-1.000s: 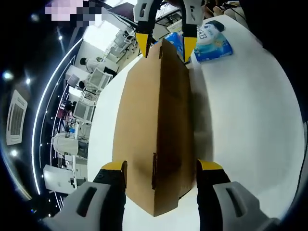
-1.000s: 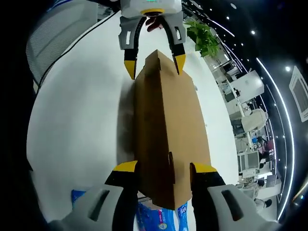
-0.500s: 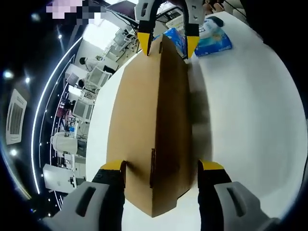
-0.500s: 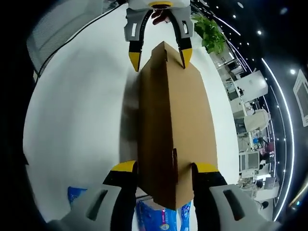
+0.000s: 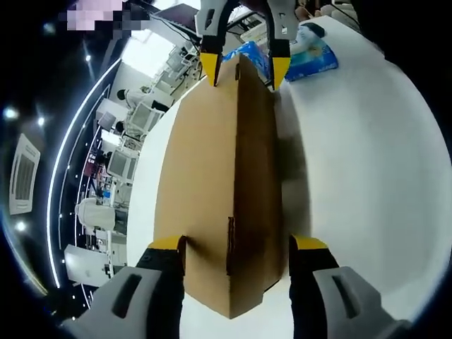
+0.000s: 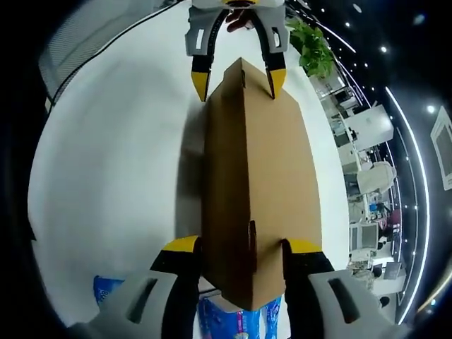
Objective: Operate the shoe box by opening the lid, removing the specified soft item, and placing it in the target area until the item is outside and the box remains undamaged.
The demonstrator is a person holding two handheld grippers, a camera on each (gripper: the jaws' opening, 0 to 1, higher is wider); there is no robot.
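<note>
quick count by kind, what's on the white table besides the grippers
cardboard shoe box: 1
blue tissue packs: 2, the second partly hidden behind the box
total: 3

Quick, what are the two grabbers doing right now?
Left gripper: jaws closed on one end of the cardboard box.
Right gripper: jaws closed on the box's other end.

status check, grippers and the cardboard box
Left gripper and right gripper clamp opposite ends of the brown cardboard shoe box. Lid closed. Blue wipes packs beyond.
</note>
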